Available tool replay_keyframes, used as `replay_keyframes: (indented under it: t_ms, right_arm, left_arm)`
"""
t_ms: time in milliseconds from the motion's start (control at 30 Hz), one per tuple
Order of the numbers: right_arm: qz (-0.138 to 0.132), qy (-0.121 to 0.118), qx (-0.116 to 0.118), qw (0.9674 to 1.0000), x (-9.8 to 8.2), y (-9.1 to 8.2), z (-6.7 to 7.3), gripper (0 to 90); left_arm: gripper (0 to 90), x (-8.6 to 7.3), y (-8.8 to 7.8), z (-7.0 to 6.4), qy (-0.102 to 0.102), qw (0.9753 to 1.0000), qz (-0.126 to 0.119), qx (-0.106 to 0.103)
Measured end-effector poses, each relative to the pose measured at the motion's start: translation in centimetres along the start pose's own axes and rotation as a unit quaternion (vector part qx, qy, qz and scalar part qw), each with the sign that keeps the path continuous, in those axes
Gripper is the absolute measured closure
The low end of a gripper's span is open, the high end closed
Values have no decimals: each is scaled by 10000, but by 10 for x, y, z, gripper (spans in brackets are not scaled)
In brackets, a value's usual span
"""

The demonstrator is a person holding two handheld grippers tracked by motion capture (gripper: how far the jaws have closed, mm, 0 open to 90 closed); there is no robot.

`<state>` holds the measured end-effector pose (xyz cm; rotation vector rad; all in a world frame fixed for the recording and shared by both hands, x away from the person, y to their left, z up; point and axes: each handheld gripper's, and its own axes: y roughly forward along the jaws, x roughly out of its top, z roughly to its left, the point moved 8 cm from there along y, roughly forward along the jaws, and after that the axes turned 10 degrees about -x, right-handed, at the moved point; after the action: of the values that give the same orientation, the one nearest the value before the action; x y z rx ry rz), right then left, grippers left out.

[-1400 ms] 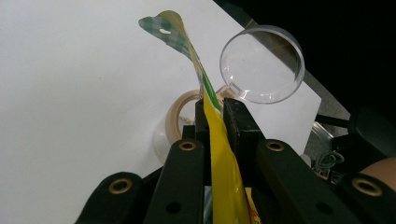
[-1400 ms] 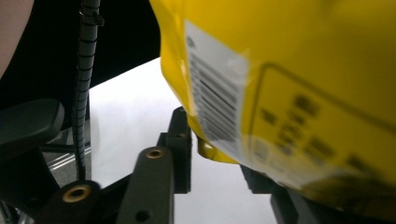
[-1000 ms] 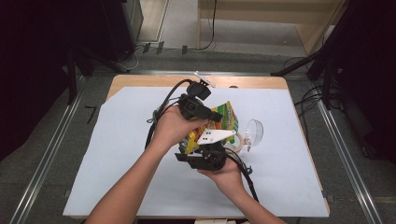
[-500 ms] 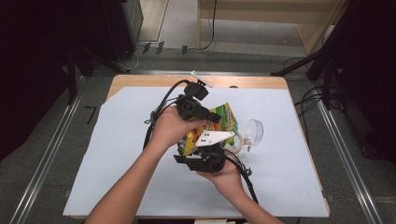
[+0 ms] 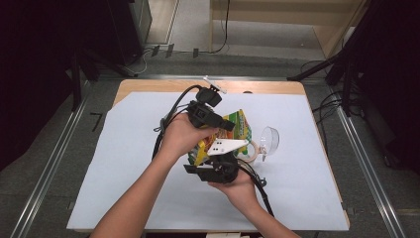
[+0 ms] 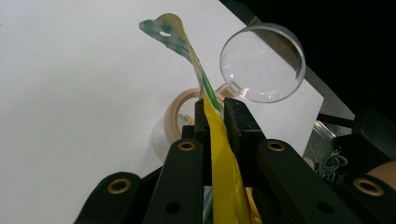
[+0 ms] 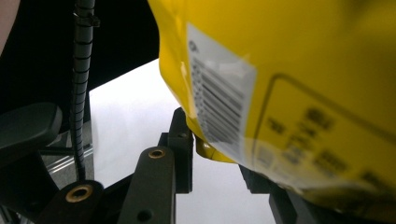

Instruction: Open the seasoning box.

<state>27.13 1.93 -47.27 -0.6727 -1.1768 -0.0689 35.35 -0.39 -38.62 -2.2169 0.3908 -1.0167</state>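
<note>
yellow plastic snack bag [image 5: 233, 131], held above white-covered table [image 5: 124, 163]; left gripper [image 6: 215, 109] jaws clamped on its top seal; right gripper [image 5: 218, 168] jaws pinching its lower edge; step judged: tearing open; next calls for pulling apart; clear plastic cup [image 5: 270, 140] and tape roll [image 6: 180, 109] nearby.

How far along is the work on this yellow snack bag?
Done: both tools have the yellow snack bag lifted off the white sheet. In hand: the left tool is shut on the bag's flat sealed edge; the right tool grips its lower end, near the barcode. Left: the bag looks still sealed; the clear cup and tape roll lie untouched.
</note>
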Motion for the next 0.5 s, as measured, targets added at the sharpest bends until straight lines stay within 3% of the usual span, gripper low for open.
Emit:
replay_keyframes:
  t_ms: [500]
  right_arm:
    - [-97, -18, -21, 9999, 1, 0, 1, 709]
  left_arm:
    - [845, 0, -2, -6, 36, 10000, 29, 2]
